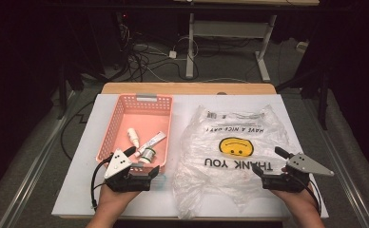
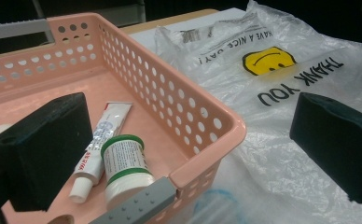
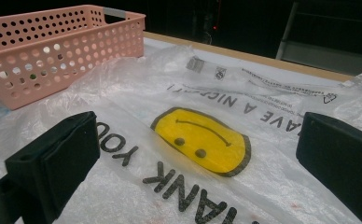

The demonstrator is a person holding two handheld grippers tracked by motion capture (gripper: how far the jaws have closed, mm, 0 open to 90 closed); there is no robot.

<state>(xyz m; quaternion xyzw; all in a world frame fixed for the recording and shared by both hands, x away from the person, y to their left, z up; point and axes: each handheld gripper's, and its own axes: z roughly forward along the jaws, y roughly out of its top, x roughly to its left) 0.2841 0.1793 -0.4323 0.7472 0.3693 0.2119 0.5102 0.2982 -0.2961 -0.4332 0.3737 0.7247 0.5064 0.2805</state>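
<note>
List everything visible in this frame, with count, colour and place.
basket: 1, pink, left half of the table
tube: 1, white, inside the basket
jar: 1, white with green lid, lying in the basket beside the tube
small bottle: 1, white, in the basket
plastic bag: 1, clear with yellow smiley, flat at right
table: 1, white cover, wooden edge
left tongs: 1, black, open, near the basket's corner
right tongs: 1, black, open, over the bag
</note>
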